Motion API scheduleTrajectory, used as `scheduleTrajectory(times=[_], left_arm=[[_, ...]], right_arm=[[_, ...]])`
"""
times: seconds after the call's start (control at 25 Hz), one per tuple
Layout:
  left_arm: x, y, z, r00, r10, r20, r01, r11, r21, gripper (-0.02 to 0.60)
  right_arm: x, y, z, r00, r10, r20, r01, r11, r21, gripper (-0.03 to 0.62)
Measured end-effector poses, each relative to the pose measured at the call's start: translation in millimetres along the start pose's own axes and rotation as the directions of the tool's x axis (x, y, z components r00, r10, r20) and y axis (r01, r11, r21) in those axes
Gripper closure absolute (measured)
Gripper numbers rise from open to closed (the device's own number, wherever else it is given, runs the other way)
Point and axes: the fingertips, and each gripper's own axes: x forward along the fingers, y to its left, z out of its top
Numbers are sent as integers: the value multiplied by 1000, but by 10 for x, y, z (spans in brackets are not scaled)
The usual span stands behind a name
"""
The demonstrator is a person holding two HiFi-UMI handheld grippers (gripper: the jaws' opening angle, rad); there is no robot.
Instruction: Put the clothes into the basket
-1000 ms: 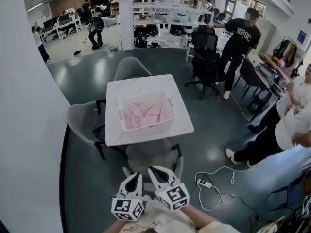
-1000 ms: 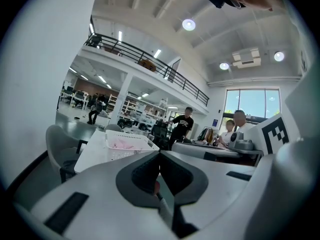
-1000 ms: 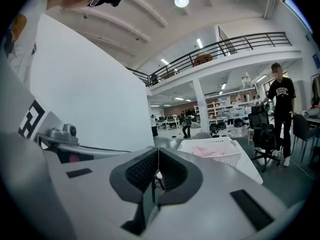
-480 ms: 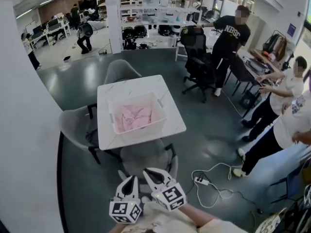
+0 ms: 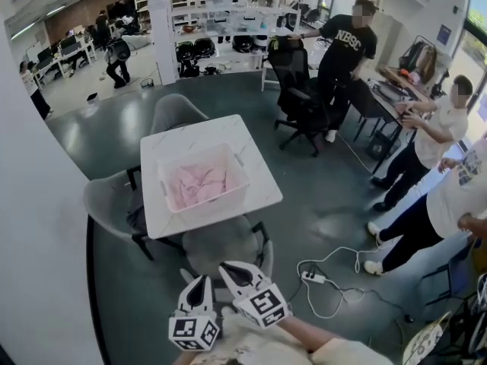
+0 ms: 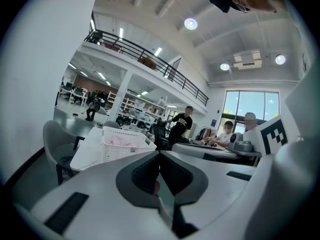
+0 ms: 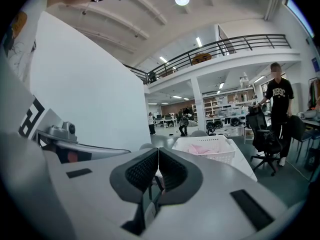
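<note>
Looks down on a square white marble-patterned table with grey padded chairs at three sides. Takes in a black wheeled office chair beside a person in a black T-shirt, and a white corded power strip.

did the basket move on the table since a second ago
No. The basket still sits on the same spot of the white table; both drift left together in the head view, so the camera turned, not the basket.

Bright ceiling lamps and window daylight, fisheye-warped edges, sharp focus throughout.
</note>
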Motion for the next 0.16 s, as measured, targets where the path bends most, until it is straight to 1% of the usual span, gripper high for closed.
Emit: scheduleTrajectory(times=[0.16], left_arm=[[32,15,-29,1000,2,-2,-2,1000,5,572]], right_arm=[[26,-31,-3,1000,1,6,-1,1000,11,585]])
